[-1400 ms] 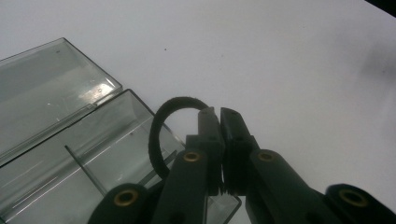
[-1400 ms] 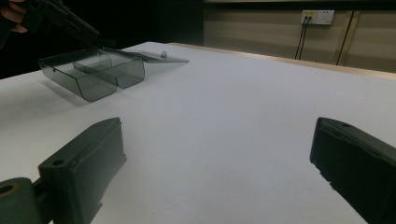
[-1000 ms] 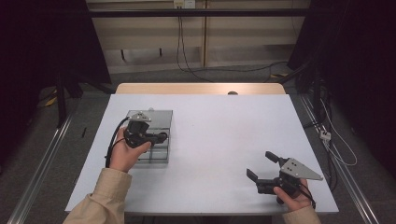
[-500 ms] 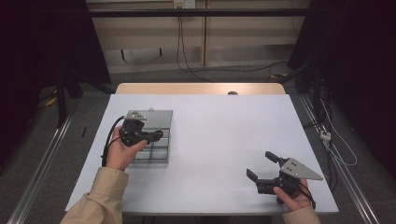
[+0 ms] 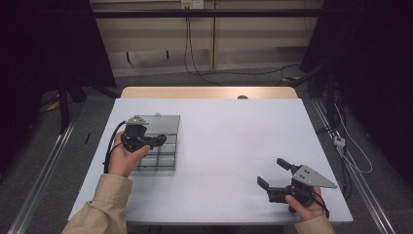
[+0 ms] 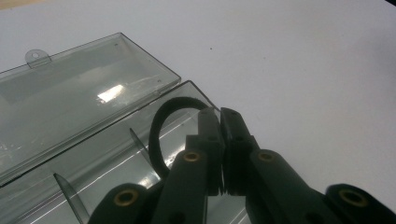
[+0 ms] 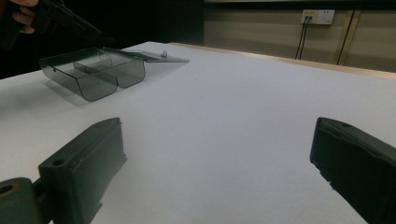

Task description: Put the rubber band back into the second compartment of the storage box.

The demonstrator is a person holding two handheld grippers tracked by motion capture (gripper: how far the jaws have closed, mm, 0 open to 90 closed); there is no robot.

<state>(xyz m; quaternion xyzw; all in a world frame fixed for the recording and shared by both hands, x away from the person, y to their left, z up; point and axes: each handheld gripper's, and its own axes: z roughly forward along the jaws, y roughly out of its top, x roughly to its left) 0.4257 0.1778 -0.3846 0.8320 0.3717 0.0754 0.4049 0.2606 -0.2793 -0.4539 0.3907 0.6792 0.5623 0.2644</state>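
While the left claw point(image 6: 219, 140) pinches a black elastic loop point(image 6: 161, 133) over the clear plastic compartment box point(image 6: 84, 88), the right claw point(image 5: 272, 178) waits wide at five o'clock; lowering and release likely follow.

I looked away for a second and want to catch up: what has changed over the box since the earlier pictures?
The left gripper has shifted slightly toward the person over the clear compartment box, still shut on a black loop. The right gripper stays open and still near the table's front edge. The box and its open lid have not moved.
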